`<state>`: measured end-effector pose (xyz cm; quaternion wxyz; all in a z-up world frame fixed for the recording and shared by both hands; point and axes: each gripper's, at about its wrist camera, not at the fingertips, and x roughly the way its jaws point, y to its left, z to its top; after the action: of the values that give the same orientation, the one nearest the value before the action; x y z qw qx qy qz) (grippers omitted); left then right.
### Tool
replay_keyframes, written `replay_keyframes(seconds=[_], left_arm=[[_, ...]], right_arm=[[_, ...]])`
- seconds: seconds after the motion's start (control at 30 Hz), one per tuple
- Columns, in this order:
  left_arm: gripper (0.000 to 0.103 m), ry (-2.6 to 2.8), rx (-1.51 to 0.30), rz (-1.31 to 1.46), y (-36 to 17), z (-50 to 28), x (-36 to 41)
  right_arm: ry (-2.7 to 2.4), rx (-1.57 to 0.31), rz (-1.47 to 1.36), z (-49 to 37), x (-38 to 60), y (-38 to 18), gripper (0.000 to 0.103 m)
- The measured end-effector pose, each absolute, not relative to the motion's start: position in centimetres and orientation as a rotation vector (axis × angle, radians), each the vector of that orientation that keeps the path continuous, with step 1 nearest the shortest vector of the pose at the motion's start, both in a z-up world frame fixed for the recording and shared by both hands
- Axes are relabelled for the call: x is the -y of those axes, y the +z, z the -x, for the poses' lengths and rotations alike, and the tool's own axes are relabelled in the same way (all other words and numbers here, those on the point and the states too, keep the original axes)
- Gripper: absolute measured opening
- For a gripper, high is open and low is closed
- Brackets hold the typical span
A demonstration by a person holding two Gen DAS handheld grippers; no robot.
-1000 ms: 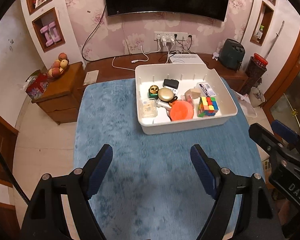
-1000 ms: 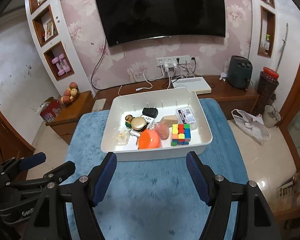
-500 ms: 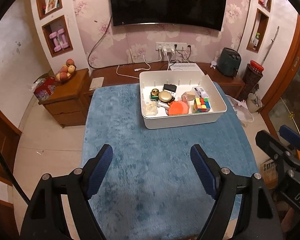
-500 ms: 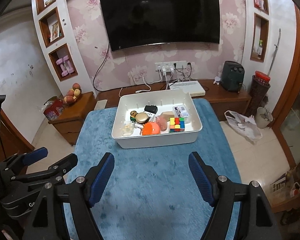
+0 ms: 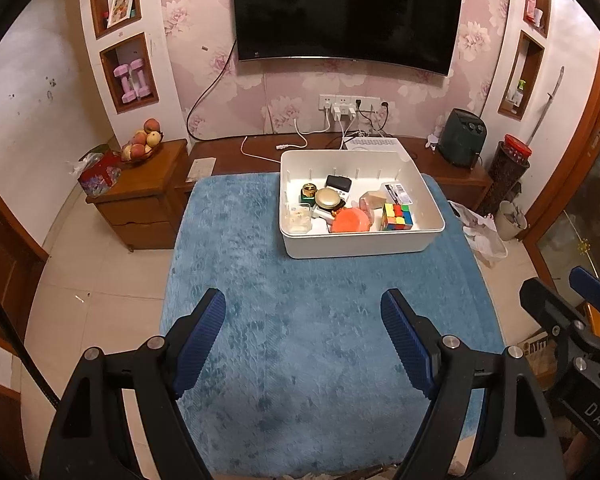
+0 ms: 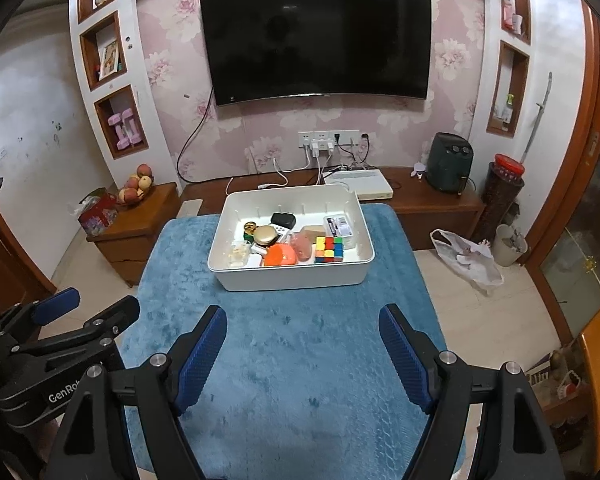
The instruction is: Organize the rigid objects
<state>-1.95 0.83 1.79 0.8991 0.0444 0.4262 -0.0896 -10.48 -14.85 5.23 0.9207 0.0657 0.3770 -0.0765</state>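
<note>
pulling back from the white bin [image 6: 292,276] on the blue rug [image 6: 284,360], you are holding the left gripper [image 5: 302,334] and right gripper [image 6: 302,342] spread and empty, the right's jaws just widening, while the cube [image 6: 329,249] and other items are sitting inside, suggesting sorting is finishing.

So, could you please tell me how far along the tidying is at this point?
It looks nearly finished: the Rubik's cube, orange disc and other small items sit in the white bin. The left gripper and right gripper are open and empty, and nothing loose shows on the blue rug.
</note>
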Motion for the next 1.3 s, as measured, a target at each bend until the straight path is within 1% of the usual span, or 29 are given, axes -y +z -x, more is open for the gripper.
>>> replay_keyframes(seconds=[0.33,1.3], left_arm=[[0.083,-0.174,-0.889,-0.107,1.73,2.59,-0.07],[0.083,-0.153,-0.896,-0.103,1.85,2.22,-0.78]], right_arm=[[-0.153,-0.81,-0.14,10.43,14.92,4.7,0.079],[-0.155,-0.829,-0.132,10.03,14.64,4.4,0.079]])
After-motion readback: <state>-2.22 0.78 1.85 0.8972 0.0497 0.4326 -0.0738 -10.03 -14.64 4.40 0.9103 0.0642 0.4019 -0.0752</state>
